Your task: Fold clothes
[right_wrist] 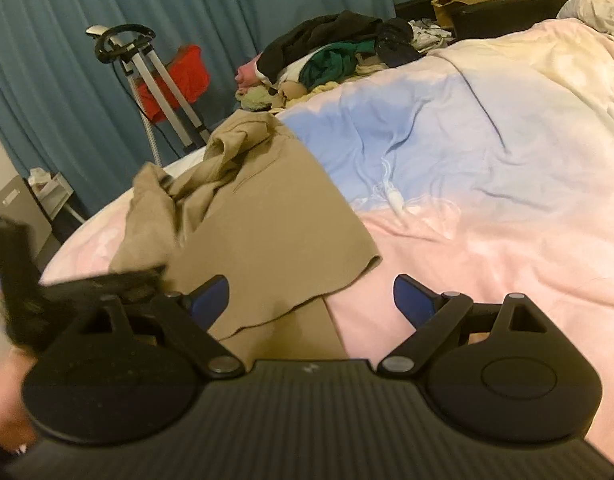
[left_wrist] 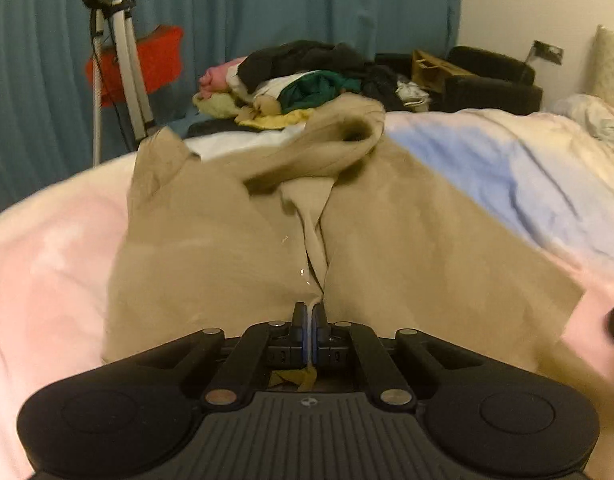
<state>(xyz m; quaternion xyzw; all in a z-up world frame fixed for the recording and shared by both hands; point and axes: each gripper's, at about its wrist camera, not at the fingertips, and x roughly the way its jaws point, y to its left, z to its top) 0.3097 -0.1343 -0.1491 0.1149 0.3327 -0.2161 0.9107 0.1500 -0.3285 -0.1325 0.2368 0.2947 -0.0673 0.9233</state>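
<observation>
Across the bed (right_wrist: 487, 208), with its pink, blue and cream cover, a tan garment (left_wrist: 227, 248) lies spread near the foot end, mostly flat but with its far part rolled and bunched into a loose hump. That wide, bare cover probably serves as the folding surface, since it gives the cloth room to lie out. Beyond it, past the bed's far edge, sits a pile of mixed clothes (left_wrist: 307, 80) in black, green, yellow and pink, seemingly laundry kept aside while this piece is handled.

Nearer, the left tool (left_wrist: 308, 314) is clenched on a pinch of the tan garment at its near edge; the cloth draws up into a narrow ridge running away from the fingers, which suggests the hold is meant to lift or drag that edge. Beside it, the right tool (right_wrist: 311, 294) hangs released, fingers wide apart just over the garment's free corner, plausibly lined up to take it.
</observation>
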